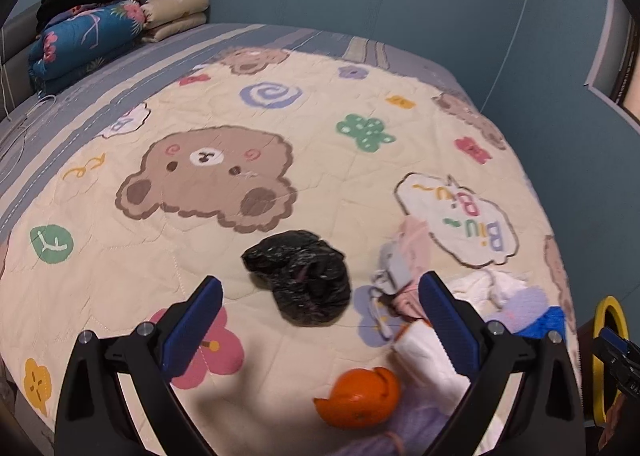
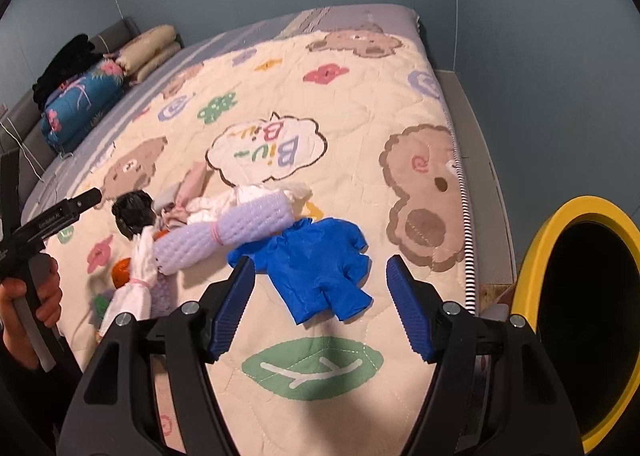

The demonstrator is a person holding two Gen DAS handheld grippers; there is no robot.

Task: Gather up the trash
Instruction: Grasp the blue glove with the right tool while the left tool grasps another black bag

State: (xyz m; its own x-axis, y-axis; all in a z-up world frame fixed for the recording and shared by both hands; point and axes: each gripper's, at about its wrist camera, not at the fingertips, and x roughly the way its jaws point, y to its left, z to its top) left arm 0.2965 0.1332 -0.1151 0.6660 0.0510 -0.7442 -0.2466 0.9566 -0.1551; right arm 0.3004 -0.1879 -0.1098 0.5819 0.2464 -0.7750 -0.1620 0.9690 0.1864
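We hold both grippers over the bed [image 2: 392, 103], each with its jaws spread wide and nothing between them: the left gripper [image 1: 320, 320] hangs above a crumpled black plastic bag [image 1: 300, 276], and the right gripper [image 2: 320, 304] above a blue glove [image 2: 320, 268]. The trash lies clustered on the quilt, with orange peel [image 1: 360, 396], white tissue [image 1: 428, 356] and a lilac quilted roll [image 2: 224, 232] near the bag and glove. A yellow-rimmed bin [image 2: 576, 215] stands beside the bed on our right.
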